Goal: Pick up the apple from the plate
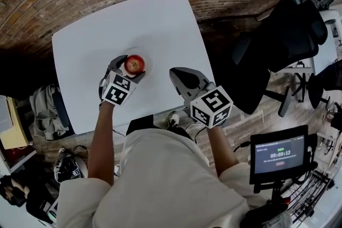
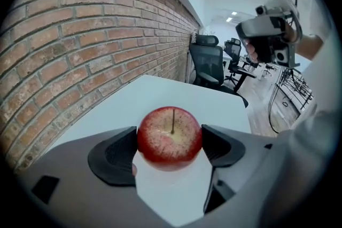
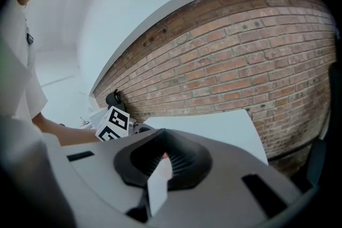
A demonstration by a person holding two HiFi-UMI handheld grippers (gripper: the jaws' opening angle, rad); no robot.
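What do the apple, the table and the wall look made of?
Red apple: likely real fruit, speckled glossy skin, thin stem. White square table: smooth matte top, perhaps laminate. Wall: bare red brick, pale mortar lines.

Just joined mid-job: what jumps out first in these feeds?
The red apple, stem up, is clamped between the jaws of the left gripper over the white table. The right gripper hangs shut and empty over the table's near right edge. A brick wall runs along the table's far side.
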